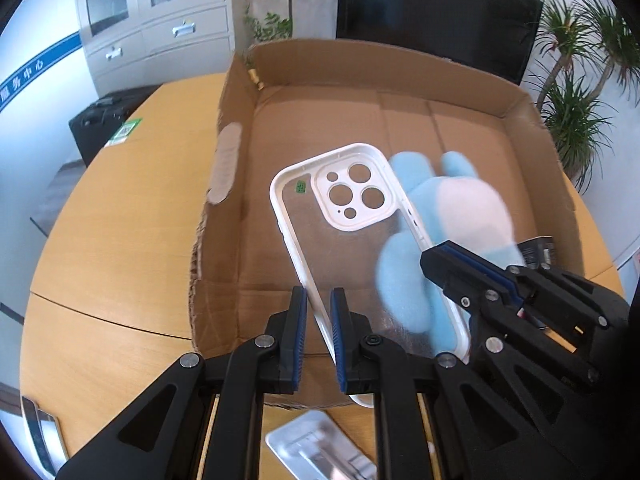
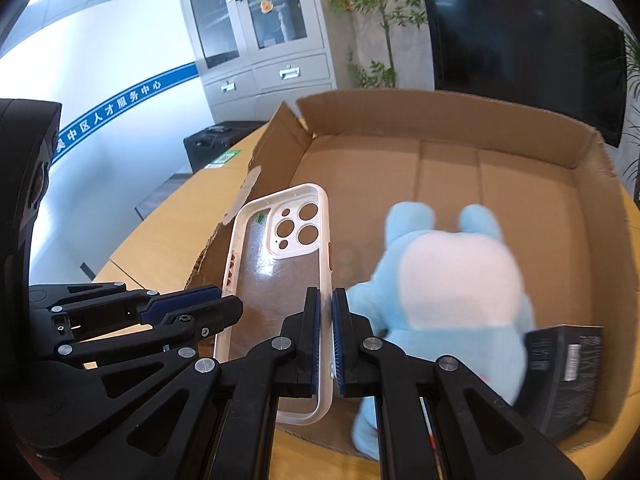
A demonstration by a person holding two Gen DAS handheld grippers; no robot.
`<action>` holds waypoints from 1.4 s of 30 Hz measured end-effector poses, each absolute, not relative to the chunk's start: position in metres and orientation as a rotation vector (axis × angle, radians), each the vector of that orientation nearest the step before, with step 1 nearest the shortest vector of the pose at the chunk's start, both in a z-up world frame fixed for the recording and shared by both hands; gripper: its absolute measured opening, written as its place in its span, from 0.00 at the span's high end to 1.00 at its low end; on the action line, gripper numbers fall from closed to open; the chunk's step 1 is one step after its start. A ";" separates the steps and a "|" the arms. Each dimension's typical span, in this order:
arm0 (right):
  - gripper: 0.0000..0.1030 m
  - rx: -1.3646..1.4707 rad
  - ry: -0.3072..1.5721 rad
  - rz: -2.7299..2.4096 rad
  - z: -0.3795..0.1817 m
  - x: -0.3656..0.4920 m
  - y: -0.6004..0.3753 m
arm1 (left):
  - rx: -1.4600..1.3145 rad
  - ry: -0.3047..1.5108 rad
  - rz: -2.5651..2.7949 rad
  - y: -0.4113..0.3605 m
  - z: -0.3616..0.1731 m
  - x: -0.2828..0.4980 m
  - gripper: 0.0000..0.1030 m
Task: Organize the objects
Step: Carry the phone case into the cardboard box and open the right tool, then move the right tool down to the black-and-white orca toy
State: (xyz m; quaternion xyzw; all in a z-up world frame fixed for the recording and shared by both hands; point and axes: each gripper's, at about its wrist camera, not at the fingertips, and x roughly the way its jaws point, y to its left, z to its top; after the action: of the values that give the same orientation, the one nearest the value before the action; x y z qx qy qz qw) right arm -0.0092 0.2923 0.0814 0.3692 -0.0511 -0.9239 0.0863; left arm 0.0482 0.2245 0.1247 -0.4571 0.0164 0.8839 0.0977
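A clear phone case (image 1: 344, 240) with a white rim is held over the open cardboard box (image 1: 400, 80). My left gripper (image 1: 319, 308) is shut on the case's left edge. My right gripper (image 2: 326, 312) is shut on its right edge (image 2: 276, 264). The right gripper also shows in the left wrist view (image 1: 472, 272), and the left gripper in the right wrist view (image 2: 200, 304). A blue and white plush toy (image 2: 456, 288) lies in the box behind the case, and it also shows in the left wrist view (image 1: 460, 208).
A small black box (image 2: 564, 376) stands in the cardboard box (image 2: 520, 140) at its near right corner. The box sits on a wooden table (image 1: 120, 220). A silvery packet (image 1: 316, 452) lies on the table near me. A black bag (image 1: 100, 120) rests at the table's far left.
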 end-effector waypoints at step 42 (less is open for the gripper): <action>0.13 0.962 -0.074 -2.314 0.077 0.143 0.286 | -1.392 -0.146 2.552 0.131 0.106 0.214 0.18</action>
State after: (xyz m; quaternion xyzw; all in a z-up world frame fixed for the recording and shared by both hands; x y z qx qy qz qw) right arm 0.1430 0.2863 0.0774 0.3646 -0.0280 -0.8769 0.3120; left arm 0.2145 0.1311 0.1055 -0.4751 -0.0497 0.8709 0.1155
